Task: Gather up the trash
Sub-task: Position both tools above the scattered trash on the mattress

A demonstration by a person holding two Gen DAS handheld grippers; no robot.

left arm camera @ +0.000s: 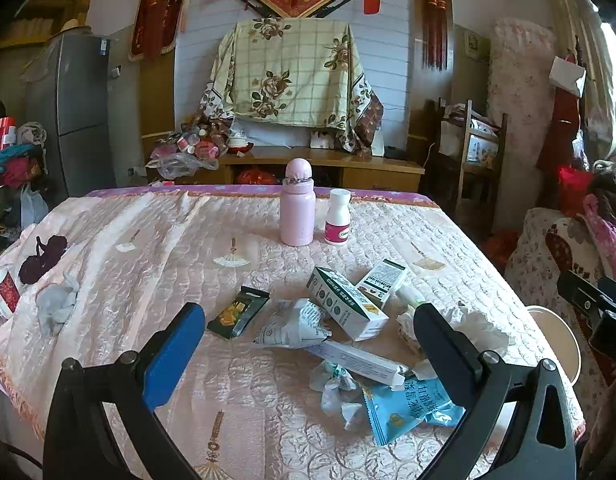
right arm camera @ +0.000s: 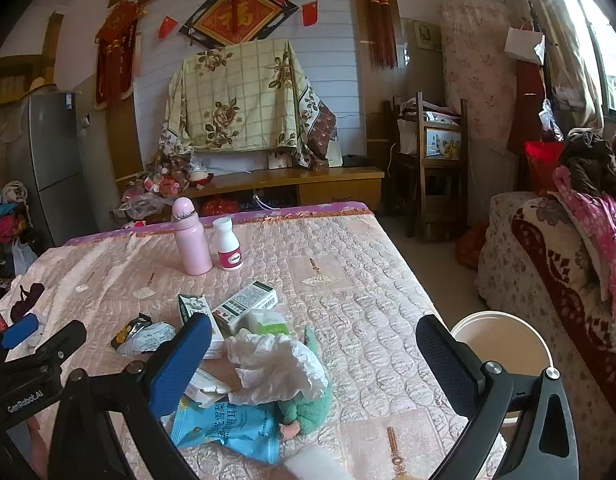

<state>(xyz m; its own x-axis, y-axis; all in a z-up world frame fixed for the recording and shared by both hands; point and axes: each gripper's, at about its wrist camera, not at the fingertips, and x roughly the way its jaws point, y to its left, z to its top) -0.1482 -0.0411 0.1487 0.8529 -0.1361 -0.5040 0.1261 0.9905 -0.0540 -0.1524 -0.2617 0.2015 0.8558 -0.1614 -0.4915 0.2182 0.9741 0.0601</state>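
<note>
Both jaws gape wide, seemingly empty, above the trash pile (left arm camera: pixel 348 332).

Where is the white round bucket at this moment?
The white round bucket stands off the table's right edge, low in the right wrist view, behind the right gripper's black finger, near the floral sofa.

A table under a quilted pink cloth (left arm camera: pixel 147 248) is carrying a pink metal bottle (left arm camera: pixel 296 204), a white pill bottle (left arm camera: pixel 338 218), green-and-white cardboard boxes (left arm camera: pixel 346 302), crumpled white tissue (right arm camera: pixel 275 364) and a blue snack wrapper (left arm camera: pixel 408 406).
</note>
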